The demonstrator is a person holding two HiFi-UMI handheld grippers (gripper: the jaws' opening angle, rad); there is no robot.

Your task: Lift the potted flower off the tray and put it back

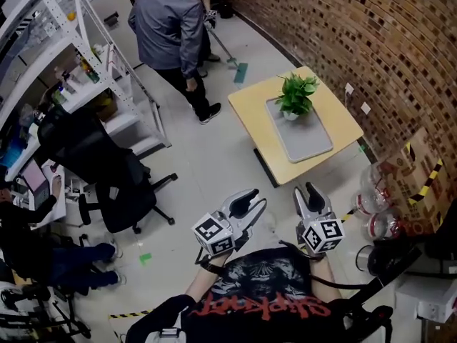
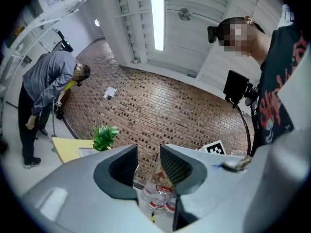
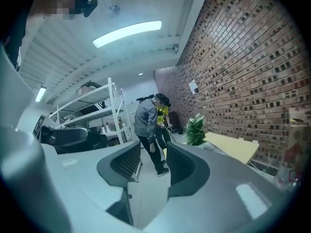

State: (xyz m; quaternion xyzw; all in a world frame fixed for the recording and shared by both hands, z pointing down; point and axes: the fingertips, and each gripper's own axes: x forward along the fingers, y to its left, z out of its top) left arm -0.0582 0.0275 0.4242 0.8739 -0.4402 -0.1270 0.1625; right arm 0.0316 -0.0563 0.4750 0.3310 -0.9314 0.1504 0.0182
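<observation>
Potted flower [image 1: 296,93] upright on tray [image 1: 312,141], left gripper [image 1: 246,197], right gripper [image 1: 306,190] narrowly parted, apparently empty

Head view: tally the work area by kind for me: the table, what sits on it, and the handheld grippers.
yellow table: 1
grey tray: 1
potted flower: 1
grippers, both open and empty: 2, the left gripper and the right gripper
Total: 5

Left gripper [image 2: 148,154] fingers [image 2: 122,166] apart and empty, potted flower [image 2: 104,136] on yellow table [image 2: 65,148], brick wall [image 2: 160,106] behind
</observation>
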